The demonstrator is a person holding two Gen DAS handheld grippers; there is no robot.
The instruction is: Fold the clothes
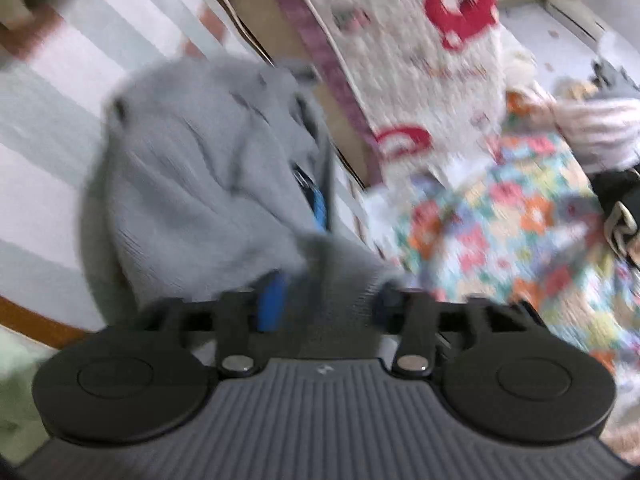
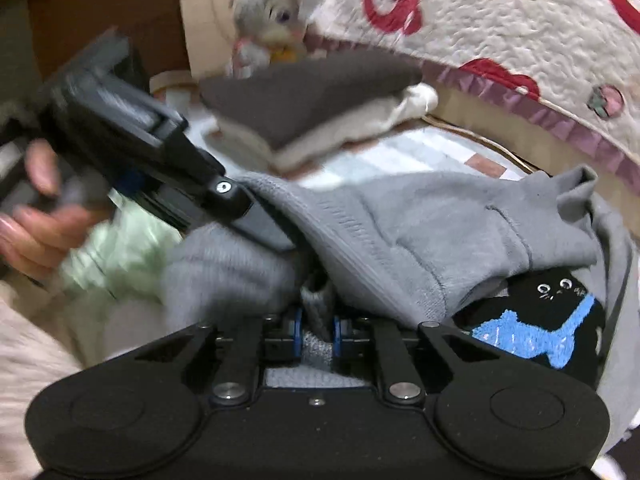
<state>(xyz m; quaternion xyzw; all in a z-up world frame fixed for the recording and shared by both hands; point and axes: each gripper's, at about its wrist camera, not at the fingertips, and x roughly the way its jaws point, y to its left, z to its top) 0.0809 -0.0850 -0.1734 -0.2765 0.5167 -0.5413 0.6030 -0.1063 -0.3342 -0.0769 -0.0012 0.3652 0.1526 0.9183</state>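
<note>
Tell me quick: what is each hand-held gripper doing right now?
Left hand-held gripper: jaws apart, grey sweatshirt fabric between them, not clearly pinched.
Right hand-held gripper: closed on a fold of the grey sweatshirt.

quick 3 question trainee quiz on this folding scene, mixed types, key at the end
1. True or false: the right claw is pinched on grey fabric of the grey sweatshirt.
2. What picture is on the sweatshirt's black patch? A) red flower B) black cat with a blue fish C) green frog
3. Fill in: behind the sweatshirt lies a folded dark grey garment on top of a ____ coloured one.

Key:
1. True
2. B
3. Cream
</note>
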